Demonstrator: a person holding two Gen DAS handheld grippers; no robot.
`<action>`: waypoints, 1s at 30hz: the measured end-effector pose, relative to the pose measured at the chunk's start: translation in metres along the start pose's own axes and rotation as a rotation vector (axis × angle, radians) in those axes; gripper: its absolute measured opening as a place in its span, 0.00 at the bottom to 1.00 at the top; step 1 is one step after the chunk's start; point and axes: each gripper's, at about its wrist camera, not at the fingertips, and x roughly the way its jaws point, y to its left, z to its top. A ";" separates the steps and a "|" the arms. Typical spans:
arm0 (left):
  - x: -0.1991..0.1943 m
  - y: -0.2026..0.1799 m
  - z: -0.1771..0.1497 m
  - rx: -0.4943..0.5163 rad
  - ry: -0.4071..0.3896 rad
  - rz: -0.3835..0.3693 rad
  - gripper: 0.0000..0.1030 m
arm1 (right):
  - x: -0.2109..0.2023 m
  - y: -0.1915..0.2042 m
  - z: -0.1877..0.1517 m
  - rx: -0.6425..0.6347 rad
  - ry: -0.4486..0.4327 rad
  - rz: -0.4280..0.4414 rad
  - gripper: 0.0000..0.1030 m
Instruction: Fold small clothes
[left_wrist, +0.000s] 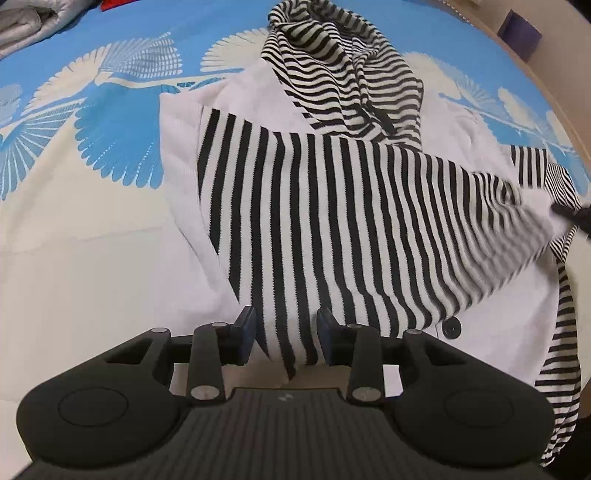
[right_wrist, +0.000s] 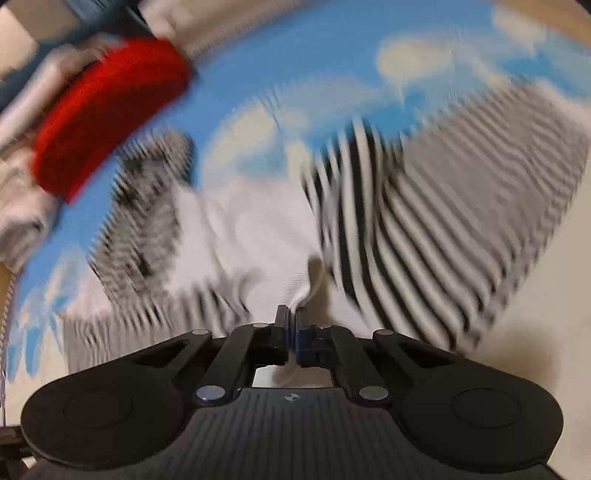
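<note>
While striped garment (left_wrist: 332, 206) lies spread on blue-print bed (left_wrist: 110, 122), left claw (left_wrist: 284, 332) parted, striped corner between pads, grip uncertain. Right claw (right_wrist: 291, 328) clamped on white hem. Long axis runs left-right; both claws at near edge.

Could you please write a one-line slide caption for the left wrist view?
Open left gripper straddling a corner of the black-and-white striped knit garment spread on the blue-and-cream patterned bedsheet.

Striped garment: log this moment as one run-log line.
striped garment: spread on bedsheet | left tool: open, striped corner between pads | right tool: shut on white fabric edge | right view: blurred
</note>
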 end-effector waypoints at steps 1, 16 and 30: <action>0.004 0.000 -0.002 0.007 0.021 0.012 0.39 | -0.003 0.000 0.002 -0.019 -0.024 0.000 0.02; 0.001 -0.007 0.000 0.049 0.039 0.017 0.42 | 0.013 0.003 -0.018 -0.142 0.155 -0.091 0.32; -0.077 -0.064 0.026 0.100 -0.379 0.002 0.42 | -0.065 -0.133 0.046 0.109 -0.258 -0.192 0.42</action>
